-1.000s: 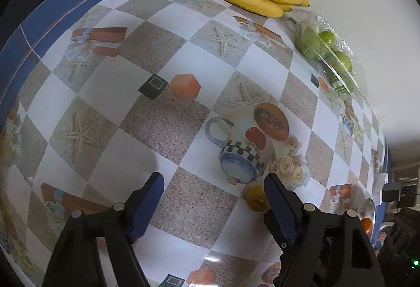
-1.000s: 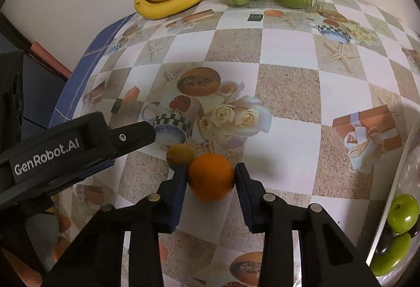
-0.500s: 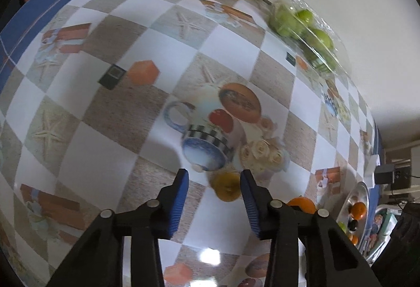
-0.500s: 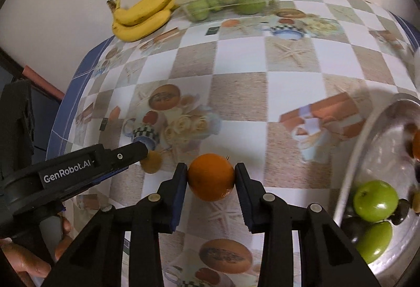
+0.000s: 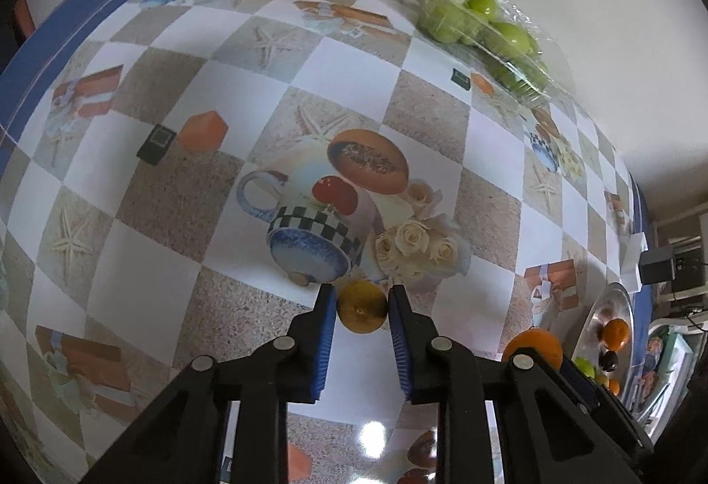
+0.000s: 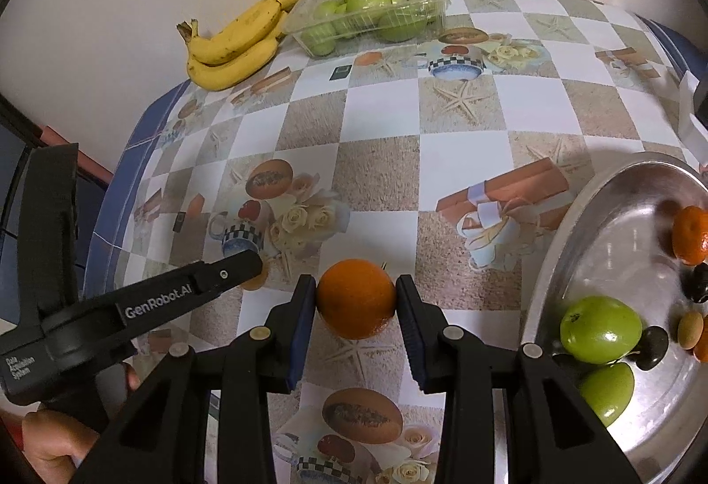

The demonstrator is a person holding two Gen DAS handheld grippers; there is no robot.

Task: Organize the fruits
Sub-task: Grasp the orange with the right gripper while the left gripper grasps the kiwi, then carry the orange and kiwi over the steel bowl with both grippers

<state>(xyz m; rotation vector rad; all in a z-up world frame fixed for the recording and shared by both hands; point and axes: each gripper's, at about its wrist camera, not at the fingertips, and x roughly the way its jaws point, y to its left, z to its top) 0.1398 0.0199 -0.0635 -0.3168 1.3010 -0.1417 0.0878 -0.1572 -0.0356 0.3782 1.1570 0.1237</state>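
A small yellow-brown fruit point(image 5: 362, 309) lies on the patterned tablecloth, and my left gripper point(image 5: 362, 305) is shut on it, both blue pads against its sides. In the right wrist view that gripper's arm point(image 6: 177, 298) reaches in from the left and hides most of this fruit. My right gripper point(image 6: 356, 300) is shut on an orange point(image 6: 356, 293), held just above the cloth; the orange point(image 5: 533, 344) also shows at the right of the left wrist view. A metal bowl point(image 6: 557, 245) to the right holds green apples point(image 6: 599, 329), a mandarin point(image 6: 690, 236) and small dark fruits.
Bananas point(image 6: 234, 41) and a clear plastic tray of green apples point(image 6: 371, 15) lie at the far edge by the wall. The cloth's blue border point(image 5: 26, 59) marks the left table edge. A person's hand point(image 6: 48, 439) holds the left gripper.
My left gripper moved up to the small yellow-brown fruit and its jaws went from wide apart to shut on it. My right gripper carried the orange rightward, bringing the metal bowl into view.
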